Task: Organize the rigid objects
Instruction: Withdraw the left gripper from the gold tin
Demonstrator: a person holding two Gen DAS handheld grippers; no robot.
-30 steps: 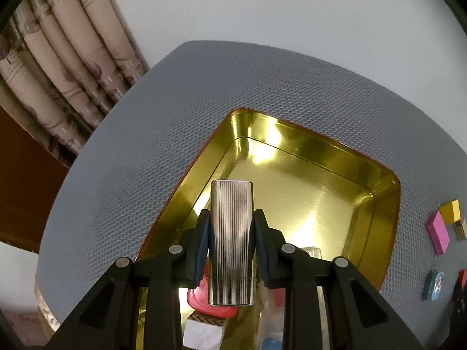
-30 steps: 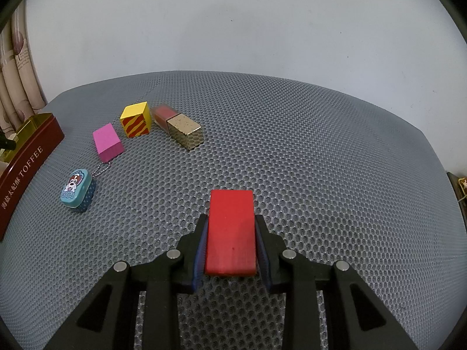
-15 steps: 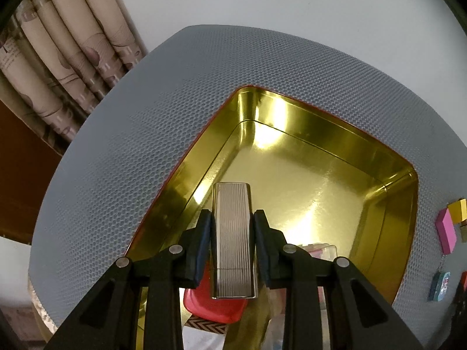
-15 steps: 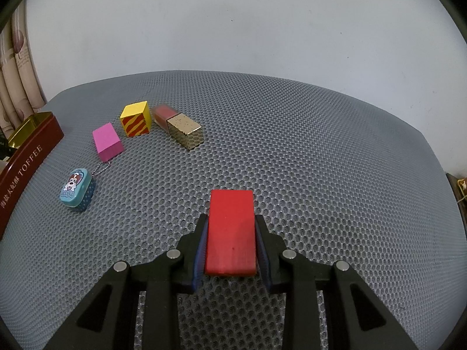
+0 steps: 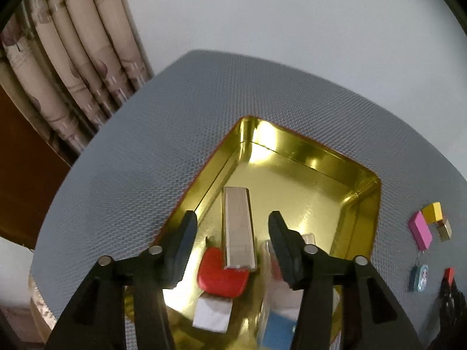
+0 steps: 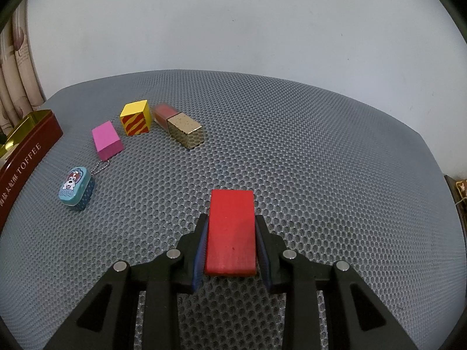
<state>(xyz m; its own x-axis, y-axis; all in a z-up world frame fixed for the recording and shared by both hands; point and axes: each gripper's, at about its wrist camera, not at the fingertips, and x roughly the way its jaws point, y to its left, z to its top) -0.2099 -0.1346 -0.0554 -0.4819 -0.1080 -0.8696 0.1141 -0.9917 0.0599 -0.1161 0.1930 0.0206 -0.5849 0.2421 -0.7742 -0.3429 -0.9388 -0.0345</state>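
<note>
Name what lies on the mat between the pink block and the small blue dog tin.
A short ball chain runs from the blue dog tin toward the pink block; otherwise bare mesh mat, shown in the right wrist view.

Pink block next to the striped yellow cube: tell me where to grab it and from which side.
Take the pink block across its two long side faces, near the middle, coming down from above. It lies flat on the mesh surface, with both sides apparently free. Avoid its far end, close to the striped yellow cube.

Patterned beige curtain [image 5: 67, 67], pale wall [image 6: 233, 20], brown wooden panel [image 5: 23, 175].
</note>
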